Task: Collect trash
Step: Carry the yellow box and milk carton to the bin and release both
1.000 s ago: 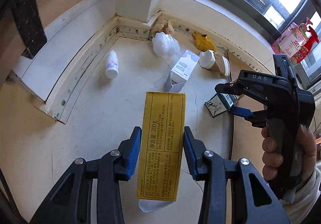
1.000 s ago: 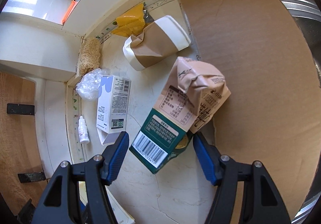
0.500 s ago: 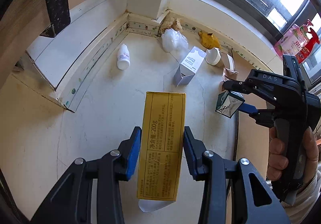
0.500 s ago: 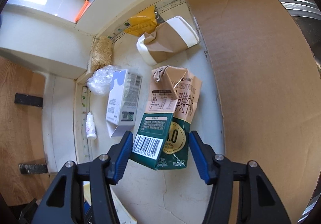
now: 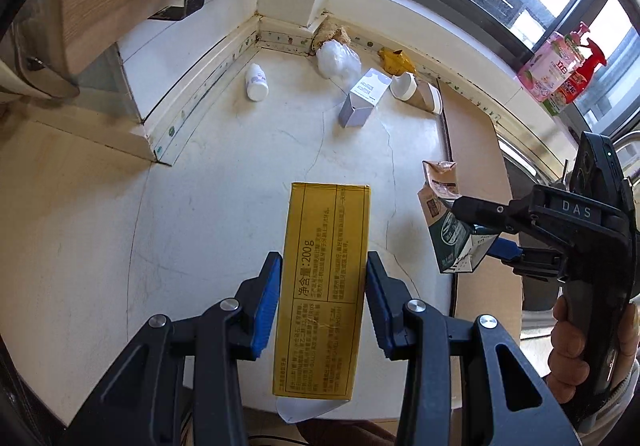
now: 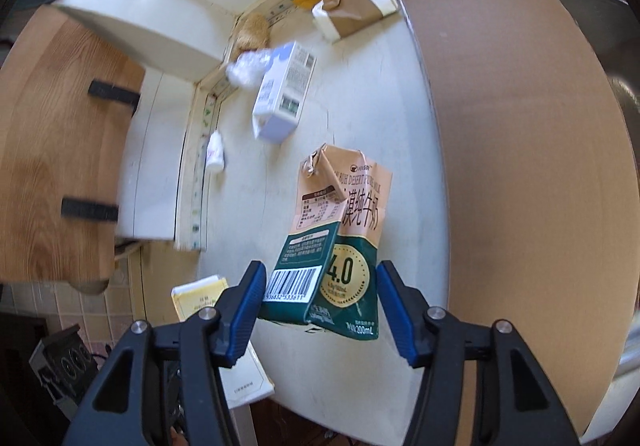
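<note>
Left gripper (image 5: pixel 324 296) clamps yellow box (image 5: pixel 324 286) ("200g"); right gripper (image 6: pixel 320 304) clamps milk carton (image 6: pixel 334 246) ("200mL")

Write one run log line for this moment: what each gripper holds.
left gripper: shut on yellow box | right gripper: shut on milk carton, lifted

left gripper (image 5: pixel 323 296) clamped, right gripper (image 6: pixel 320 304) too (both angled down)

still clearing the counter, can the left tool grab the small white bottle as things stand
Probably not: the left tool is shut on the yellow box, so it has no free grip, though nothing lies between it and the white bottle.
</note>
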`<move>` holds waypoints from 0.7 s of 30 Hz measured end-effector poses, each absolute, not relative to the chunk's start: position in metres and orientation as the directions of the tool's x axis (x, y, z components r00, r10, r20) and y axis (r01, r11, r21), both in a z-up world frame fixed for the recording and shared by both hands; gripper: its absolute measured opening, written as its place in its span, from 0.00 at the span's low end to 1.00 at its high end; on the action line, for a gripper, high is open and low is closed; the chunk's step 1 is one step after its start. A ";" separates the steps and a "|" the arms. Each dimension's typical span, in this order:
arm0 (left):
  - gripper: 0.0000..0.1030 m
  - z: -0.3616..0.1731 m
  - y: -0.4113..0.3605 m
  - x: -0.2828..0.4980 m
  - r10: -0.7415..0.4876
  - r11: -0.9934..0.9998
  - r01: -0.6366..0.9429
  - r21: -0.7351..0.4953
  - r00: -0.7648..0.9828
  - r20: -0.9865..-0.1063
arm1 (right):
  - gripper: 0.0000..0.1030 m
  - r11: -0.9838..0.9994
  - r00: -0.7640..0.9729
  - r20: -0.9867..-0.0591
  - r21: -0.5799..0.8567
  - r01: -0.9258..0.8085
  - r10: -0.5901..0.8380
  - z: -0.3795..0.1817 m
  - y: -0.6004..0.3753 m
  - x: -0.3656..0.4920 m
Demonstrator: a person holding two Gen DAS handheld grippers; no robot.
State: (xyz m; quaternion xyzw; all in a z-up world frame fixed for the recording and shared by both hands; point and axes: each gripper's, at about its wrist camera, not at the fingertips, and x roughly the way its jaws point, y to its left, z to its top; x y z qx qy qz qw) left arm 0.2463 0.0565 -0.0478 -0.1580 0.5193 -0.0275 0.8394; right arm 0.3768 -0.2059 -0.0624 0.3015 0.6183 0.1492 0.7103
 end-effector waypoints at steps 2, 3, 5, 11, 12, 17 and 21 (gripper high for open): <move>0.38 -0.046 0.059 0.230 -0.221 0.949 -0.101 -0.299 0.462 -0.859 | 0.55 0.769 0.192 -0.784 0.619 0.160 0.591 -0.058 -0.202 0.356; 0.38 -0.046 0.061 0.221 -0.227 0.949 -0.093 -0.301 0.463 -0.857 | 0.54 0.768 0.195 -0.783 0.620 0.159 0.591 -0.056 -0.201 0.345; 0.38 -0.045 0.064 0.202 -0.236 0.949 -0.078 -0.304 0.464 -0.854 | 0.54 0.764 0.204 -0.778 0.625 0.160 0.594 -0.051 -0.197 0.320; 0.38 -0.049 0.074 0.140 -0.269 0.945 -0.042 -0.323 0.456 -0.848 | 0.54 0.750 0.224 -0.762 0.643 0.152 0.608 -0.034 -0.181 0.248; 0.38 -0.050 0.075 0.130 -0.274 0.946 -0.033 -0.324 0.454 -0.848 | 0.54 0.750 0.230 -0.759 0.645 0.148 0.609 -0.031 -0.179 0.236; 0.38 -0.057 0.080 0.081 -0.292 0.947 0.009 -0.320 0.433 -0.852 | 0.54 0.745 0.250 -0.749 0.654 0.129 0.614 -0.021 -0.166 0.174; 0.38 -0.069 0.082 0.052 -0.310 0.944 0.025 -0.329 0.405 -0.860 | 0.54 0.762 0.232 -0.766 0.635 0.127 0.600 -0.027 -0.157 0.128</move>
